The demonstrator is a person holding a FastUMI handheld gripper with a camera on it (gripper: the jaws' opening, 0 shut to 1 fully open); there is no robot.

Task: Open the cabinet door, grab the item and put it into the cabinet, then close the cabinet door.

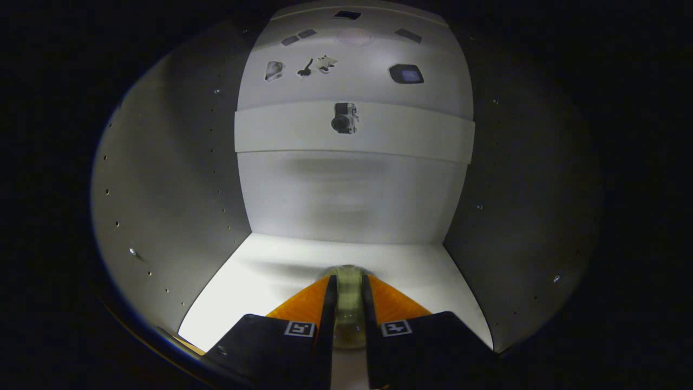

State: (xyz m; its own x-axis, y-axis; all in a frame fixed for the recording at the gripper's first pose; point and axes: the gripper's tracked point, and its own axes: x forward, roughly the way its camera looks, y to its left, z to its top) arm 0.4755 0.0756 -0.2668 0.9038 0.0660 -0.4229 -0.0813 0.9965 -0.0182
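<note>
Inside the cabinet (162, 179), the tool (347, 292) grips a pale translucent item (348, 303) above its floor.

The cabinet floor (260, 281) is a smooth, pale panel, brightly lit, running back to where it meets the rear wall (346, 195) and flanked by two side walls (168, 179) dotted with small peg holes. A pale, translucent item (348, 295) sits low over this floor, between the two fingers of the hand-held gripper (347, 303), which press on it from both sides; whether its base touches the floor cannot be told. A soft shadow lies across the floor just beyond the item, near the rear wall.
</note>
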